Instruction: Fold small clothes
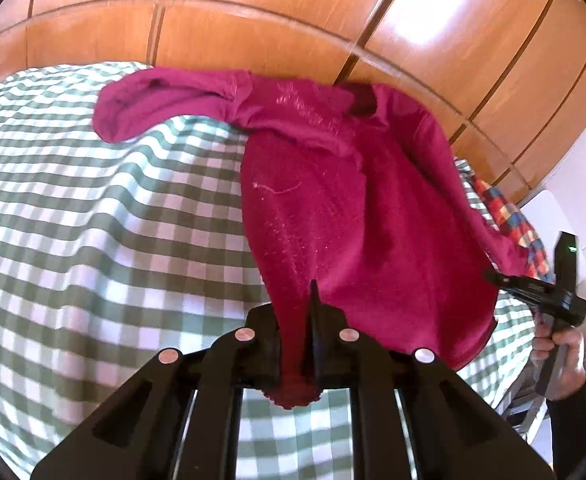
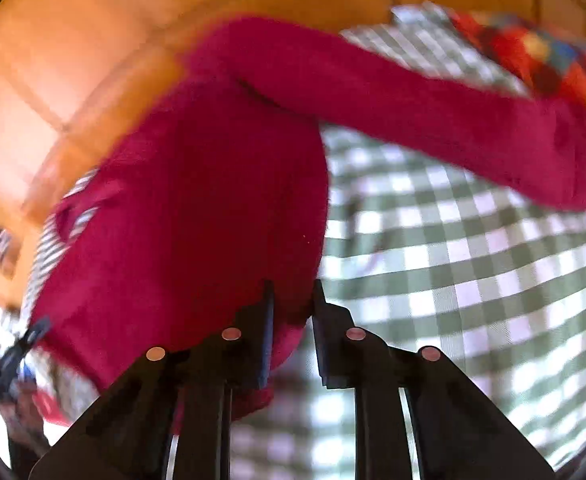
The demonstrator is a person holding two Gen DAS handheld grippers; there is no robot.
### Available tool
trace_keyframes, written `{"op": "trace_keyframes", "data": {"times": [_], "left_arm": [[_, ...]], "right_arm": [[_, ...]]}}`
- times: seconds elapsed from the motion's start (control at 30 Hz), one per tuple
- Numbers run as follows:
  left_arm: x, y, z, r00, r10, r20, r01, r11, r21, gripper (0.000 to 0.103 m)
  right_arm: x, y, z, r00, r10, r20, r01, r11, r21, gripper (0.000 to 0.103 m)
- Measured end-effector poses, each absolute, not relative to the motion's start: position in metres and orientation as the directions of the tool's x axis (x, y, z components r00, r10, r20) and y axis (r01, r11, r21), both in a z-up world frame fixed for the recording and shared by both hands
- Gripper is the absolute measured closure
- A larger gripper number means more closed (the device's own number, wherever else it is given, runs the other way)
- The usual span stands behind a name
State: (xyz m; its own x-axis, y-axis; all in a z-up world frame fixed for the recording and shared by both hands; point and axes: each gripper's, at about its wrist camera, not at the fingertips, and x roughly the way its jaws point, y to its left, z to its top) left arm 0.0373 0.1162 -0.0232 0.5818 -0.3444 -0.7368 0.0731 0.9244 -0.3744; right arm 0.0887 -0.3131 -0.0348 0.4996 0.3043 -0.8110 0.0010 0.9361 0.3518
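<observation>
A small magenta long-sleeved top (image 1: 353, 208) lies on a green-and-white checked cloth (image 1: 93, 220). Its left sleeve stretches out toward the far left. My left gripper (image 1: 296, 292) is shut on the top's near hem, with the fabric bunched between the fingers. My right gripper (image 1: 497, 280) shows at the right edge of the left wrist view, at the top's other hem corner. In the blurred right wrist view my right gripper (image 2: 291, 286) has magenta fabric (image 2: 197, 200) between its narrowly parted fingers, and the right sleeve (image 2: 433, 112) runs to the upper right.
A wooden panelled wall (image 1: 293, 20) stands behind the table. A multicoloured checked garment (image 1: 513, 220) lies at the far right edge of the cloth and also shows in the right wrist view (image 2: 541, 60). A white object (image 1: 553, 216) stands beyond it.
</observation>
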Motion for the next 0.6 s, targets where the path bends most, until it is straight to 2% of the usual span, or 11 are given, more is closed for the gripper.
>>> {"op": "trace_keyframes", "data": {"times": [0.1,0.17,0.3,0.4,0.47,0.5,0.53,0.6], "left_arm": [[0.021,0.129,-0.015,0.581,-0.361,-0.730,0.077,0.917,-0.392,0.094],[0.006,0.137,-0.015,0.577,-0.368,-0.730,0.068,0.911,-0.406,0.094],[-0.025,0.141,-0.034,0.546,-0.399,-0.737,0.038,0.890,-0.454,0.094],[-0.042,0.128,-0.058,0.490,-0.386,-0.782,0.028,0.903,-0.429,0.093],[-0.050,0.131,-0.065,0.489,-0.368,-0.790,-0.003,0.906,-0.424,0.087],[-0.051,0.136,-0.065,0.496,-0.363,-0.789,-0.017,0.904,-0.427,0.080],[-0.051,0.146,-0.061,0.522,-0.342,-0.781,-0.050,0.902,-0.429,0.073],[-0.044,0.170,-0.053,0.573,-0.293,-0.766,-0.099,0.902,-0.420,0.068]], "right_arm": [[0.051,-0.318,0.003,0.536,0.345,-0.771,-0.093,0.931,0.352,0.088],[0.028,-0.322,0.012,0.525,0.349,-0.776,-0.128,0.934,0.333,0.088],[0.011,-0.323,-0.021,0.443,0.286,-0.850,-0.101,0.958,0.269,0.088],[0.009,-0.326,-0.042,0.403,0.266,-0.876,-0.070,0.963,0.261,0.087],[0.004,-0.325,-0.038,0.412,0.254,-0.875,-0.076,0.967,0.244,0.062],[0.004,-0.326,-0.034,0.422,0.228,-0.877,-0.067,0.973,0.221,0.026],[0.004,-0.328,-0.027,0.453,0.183,-0.872,-0.042,0.982,0.184,0.018],[0.008,-0.329,-0.015,0.499,0.177,-0.848,-0.039,0.982,0.182,0.018]]}}
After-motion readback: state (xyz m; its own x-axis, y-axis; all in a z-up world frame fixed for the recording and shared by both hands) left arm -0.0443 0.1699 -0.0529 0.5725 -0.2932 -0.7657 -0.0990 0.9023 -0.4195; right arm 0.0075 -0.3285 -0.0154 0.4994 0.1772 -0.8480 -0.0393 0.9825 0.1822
